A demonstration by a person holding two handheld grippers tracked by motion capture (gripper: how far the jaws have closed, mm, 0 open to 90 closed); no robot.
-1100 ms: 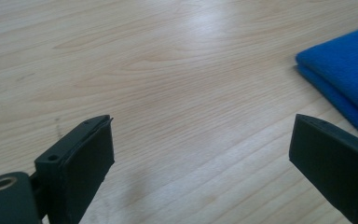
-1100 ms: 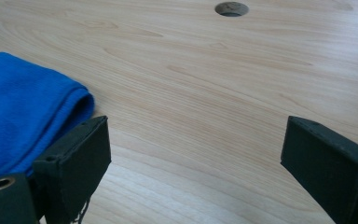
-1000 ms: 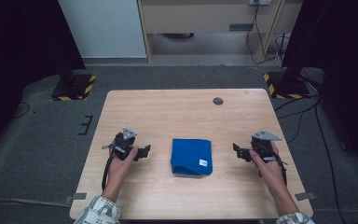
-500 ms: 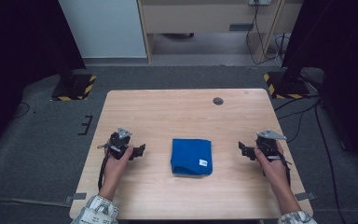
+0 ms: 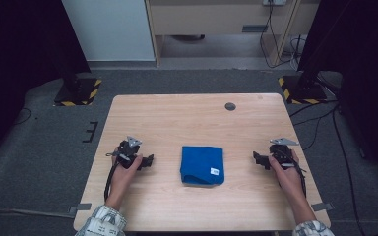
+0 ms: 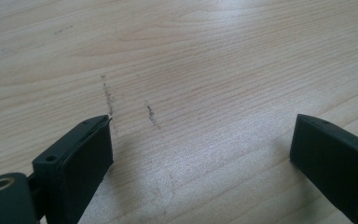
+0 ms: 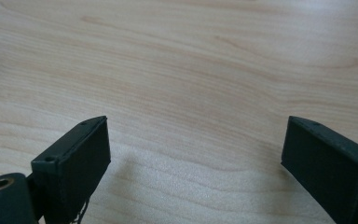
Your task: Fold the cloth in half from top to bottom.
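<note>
**Folded blue cloth lies between two spread grippers**

Broadly, a light wooden table (image 5: pixel 177 123) takes up the middle of the high view, standing on grey floor. Near its centre, a little toward the person's side, lies a folded blue cloth (image 5: pixel 202 164) — roughly square, flat on the wood, with a small white tag (image 5: pixel 214 171) at its near right corner.

The left gripper (image 5: pixel 147 161) rests on the table to the cloth's left, held in the person's left hand (image 5: pixel 123 169), apart from the fabric. In the left gripper view its jaws stand wide apart over bare wood with a few dark scuff marks (image 6: pixel 107 95).

The right gripper (image 5: pixel 257 158) sits to the cloth's right, in the right hand (image 5: pixel 288 174) — also clear of the cloth. Its own view shows the jaws spread wide, nothing between them but wood grain.

A small dark round disc (image 5: pixel 230 106) is on the table's far side.
</note>
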